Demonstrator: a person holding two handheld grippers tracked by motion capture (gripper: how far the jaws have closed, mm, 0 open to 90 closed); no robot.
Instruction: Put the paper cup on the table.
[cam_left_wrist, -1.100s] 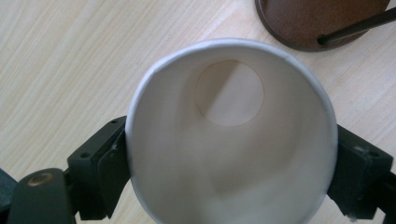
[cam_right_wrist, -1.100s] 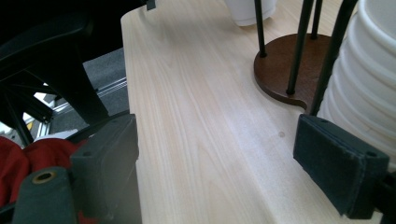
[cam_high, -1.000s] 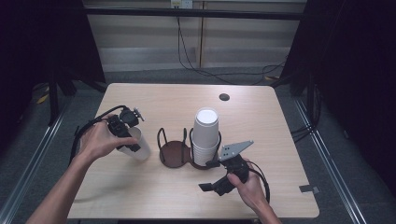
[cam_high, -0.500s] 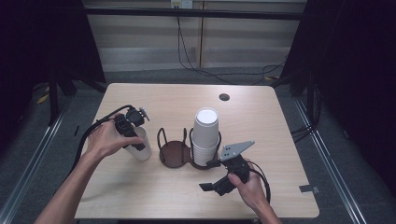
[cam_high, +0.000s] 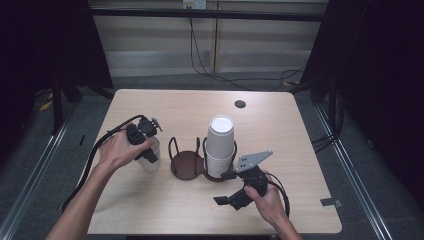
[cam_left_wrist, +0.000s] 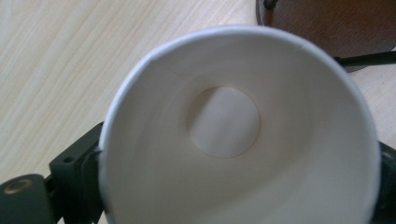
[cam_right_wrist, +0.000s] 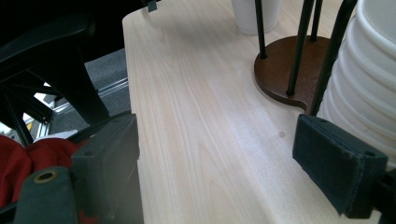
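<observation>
Left of the cup holder (cam_high: 187, 162), the paper cup (cam_high: 150, 157) stands upright between my left gripper (cam_high: 145, 145), whose jaws have just been opening; lifting away crookedly could tip it. My right gripper (cam_high: 237, 192) waits wide, empty.

1. A pale wooden table (cam_high: 165, 107) with rounded corners stands on grey carpet.
2. A small dark round spot (cam_high: 240, 104), possibly a cable hole, sits near the table's far edge, right of centre.
3. Black cables (cam_high: 235, 80) trail across the floor beyond the table, rising to a wall socket (cam_high: 195, 4).
4. Metal floor rails (cam_high: 30, 185) run along the left and right sides.
5. A small grey tag (cam_high: 327, 202) lies by the near right corner.
6. In the right gripper view, red cloth (cam_right_wrist: 28, 158) shows below the table edge, beside black frame legs (cam_right_wrist: 56, 70).
</observation>
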